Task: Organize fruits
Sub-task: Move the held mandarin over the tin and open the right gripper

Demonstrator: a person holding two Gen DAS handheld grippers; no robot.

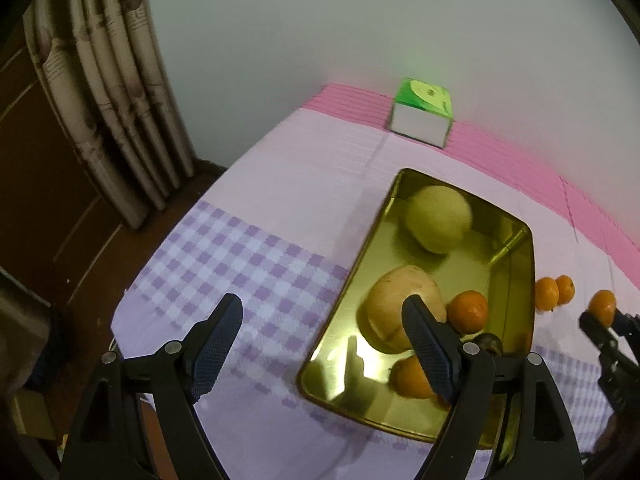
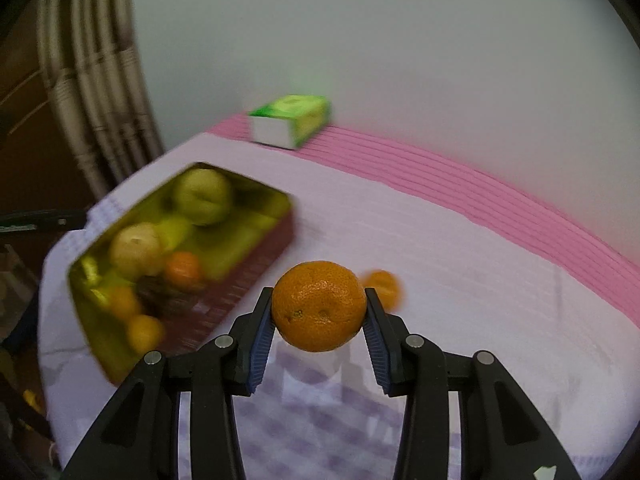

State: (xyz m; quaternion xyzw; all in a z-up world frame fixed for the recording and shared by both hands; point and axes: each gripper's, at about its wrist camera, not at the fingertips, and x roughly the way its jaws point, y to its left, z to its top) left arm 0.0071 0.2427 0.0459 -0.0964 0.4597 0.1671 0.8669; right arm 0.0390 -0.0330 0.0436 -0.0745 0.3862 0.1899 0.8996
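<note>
Your gold tin (image 1: 516, 280) is polished metal, glossy enough to mirror the fruit inside. The mandarin (image 2: 319, 306) you hold has dimpled, slightly shiny peel, pressed by ribbed blue pads (image 2: 262, 336) on matt black plastic arms. The checked tablecloth (image 1: 240, 256) is matt woven cloth. The green box (image 1: 422, 114) looks like smooth printed card. The curtain (image 1: 108, 92) is soft, folded fabric.

We see a plain pale wall (image 1: 360, 20) filling the upper frame, a curtain (image 1: 100, 100) at upper left, and dark floor (image 1: 60, 220) below it.
</note>
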